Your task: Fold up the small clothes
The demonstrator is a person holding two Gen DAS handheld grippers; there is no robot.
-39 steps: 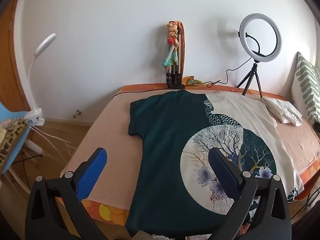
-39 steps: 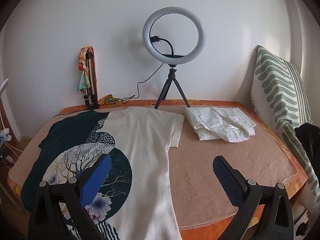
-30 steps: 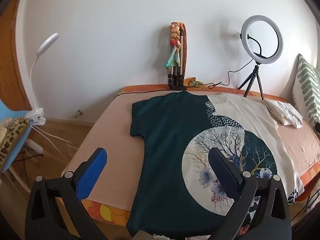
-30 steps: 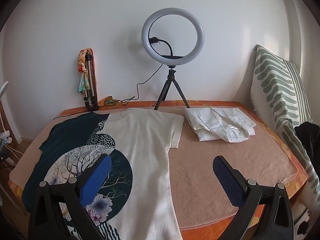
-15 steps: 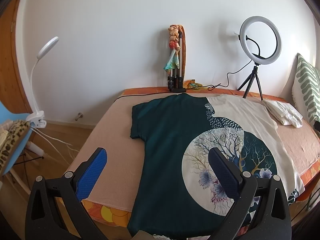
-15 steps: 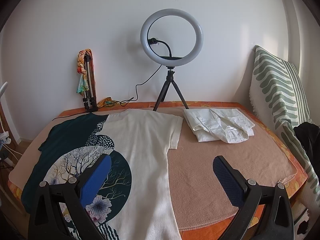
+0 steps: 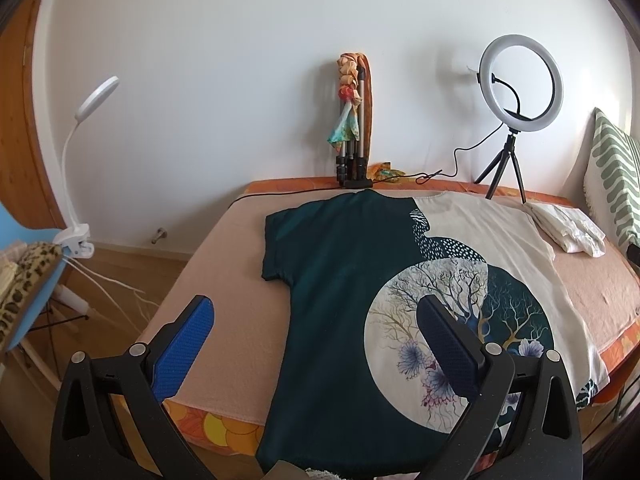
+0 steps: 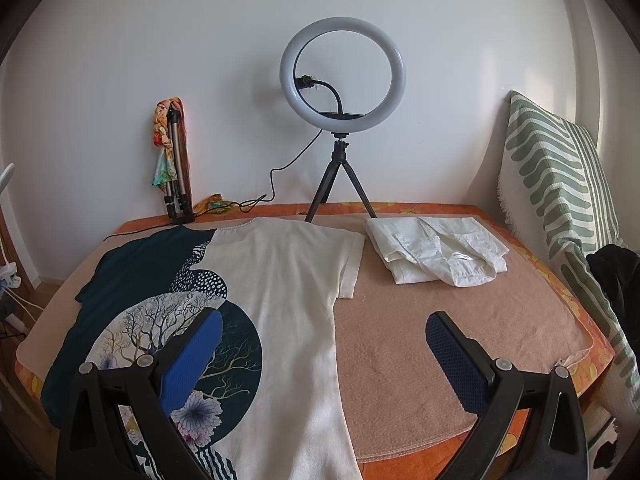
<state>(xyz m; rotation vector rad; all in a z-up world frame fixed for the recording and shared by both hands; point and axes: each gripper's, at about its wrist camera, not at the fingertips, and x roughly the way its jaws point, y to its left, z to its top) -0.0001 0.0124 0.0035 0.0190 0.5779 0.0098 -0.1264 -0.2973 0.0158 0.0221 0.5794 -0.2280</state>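
A T-shirt [image 7: 344,280], half dark teal and half cream with a round tree print, lies flat on the peach-covered bed [image 7: 224,280]. It also shows in the right wrist view [image 8: 288,280]. My left gripper [image 7: 316,320] is open and empty, held above the shirt's teal side near the hem. My right gripper [image 8: 324,336] is open and empty, above the shirt's cream edge. A folded white shirt [image 8: 436,256] lies at the back right, also seen in the left wrist view [image 7: 568,228].
A ring light on a tripod [image 8: 342,120] and a folded tripod with a scarf [image 8: 174,168] stand at the back by the wall, with a cable [image 8: 256,200] between them. A striped pillow [image 8: 560,184] leans at the right. A clip lamp [image 7: 80,160] and a blue chair [image 7: 36,280] are at the left.
Both grippers stay open. The views have shifted only slightly, with the left gripper easing a little back and right; the shirt has not moved.
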